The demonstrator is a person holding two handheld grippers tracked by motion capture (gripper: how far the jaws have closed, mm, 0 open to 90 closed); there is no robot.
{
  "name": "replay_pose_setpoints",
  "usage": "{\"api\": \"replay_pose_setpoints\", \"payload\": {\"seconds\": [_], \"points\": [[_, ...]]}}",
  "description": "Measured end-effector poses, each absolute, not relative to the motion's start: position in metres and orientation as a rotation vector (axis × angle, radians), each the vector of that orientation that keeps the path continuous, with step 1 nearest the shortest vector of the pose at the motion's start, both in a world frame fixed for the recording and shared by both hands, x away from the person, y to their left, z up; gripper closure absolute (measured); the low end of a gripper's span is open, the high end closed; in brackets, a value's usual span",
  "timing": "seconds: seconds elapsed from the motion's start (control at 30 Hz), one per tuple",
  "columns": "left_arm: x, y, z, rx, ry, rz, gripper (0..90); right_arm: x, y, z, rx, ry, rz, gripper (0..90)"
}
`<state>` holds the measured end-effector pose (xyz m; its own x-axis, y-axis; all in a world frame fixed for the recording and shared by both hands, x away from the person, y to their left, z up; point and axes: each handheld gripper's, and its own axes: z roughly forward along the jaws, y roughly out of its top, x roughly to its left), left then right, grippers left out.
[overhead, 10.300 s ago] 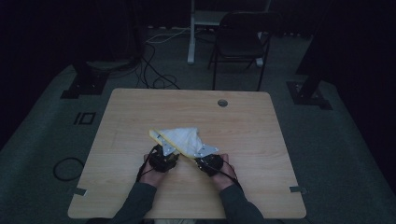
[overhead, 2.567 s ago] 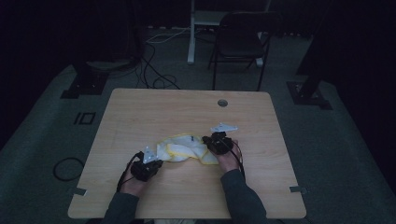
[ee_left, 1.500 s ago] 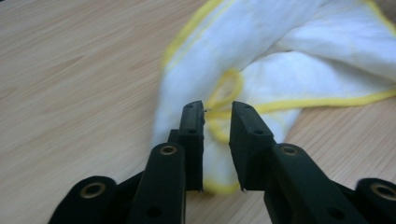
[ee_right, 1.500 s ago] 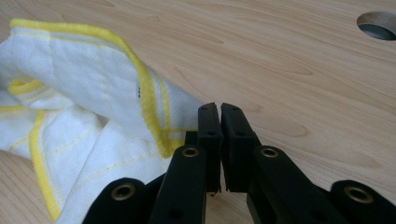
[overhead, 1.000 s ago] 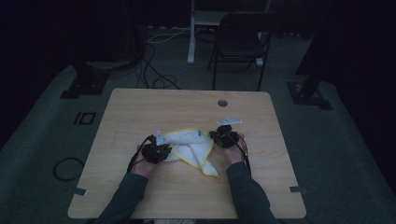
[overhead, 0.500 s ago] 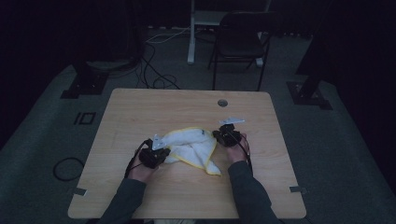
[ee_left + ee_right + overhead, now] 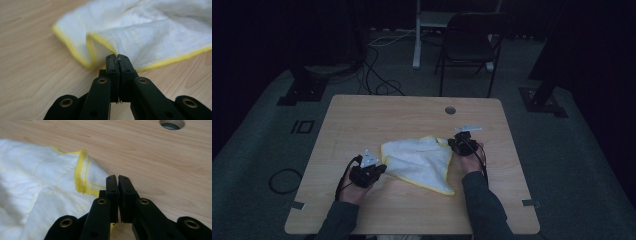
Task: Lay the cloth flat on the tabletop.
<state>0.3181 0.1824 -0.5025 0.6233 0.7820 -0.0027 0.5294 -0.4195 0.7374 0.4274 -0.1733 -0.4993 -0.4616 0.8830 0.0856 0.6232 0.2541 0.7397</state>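
A white cloth with yellow hem (image 7: 419,162) is spread mid-table (image 7: 362,115), being folded or straightened. Its near-left corner is pinched in the left gripper (image 7: 379,170), jaws having just been closing on it. The far-right corner is clamped by the right gripper (image 7: 453,144). Both forearms are held low; an even pull seems needed next.

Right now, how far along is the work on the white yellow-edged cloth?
Both grips are made: the left gripper is shut on the white yellow-edged cloth at a hem fold, the right gripper pinches its opposite corner. The cloth lies rumpled on the wooden table; spreading it flat looks left to do.
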Motion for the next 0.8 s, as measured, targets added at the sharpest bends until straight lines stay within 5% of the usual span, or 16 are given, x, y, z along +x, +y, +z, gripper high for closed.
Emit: {"api": "replay_pose_setpoints", "payload": {"seconds": [0.67,0.8], "points": [[0.314,0.201,-0.522,2.164,1.158,0.392,88.3,0.416,-0.212,-0.504,1.440,2.137,1.022,87.1],[0.315,0.202,-0.522,2.150,1.179,0.405,81.8,0.415,-0.215,-0.503,1.452,2.110,1.010,78.6]]}}
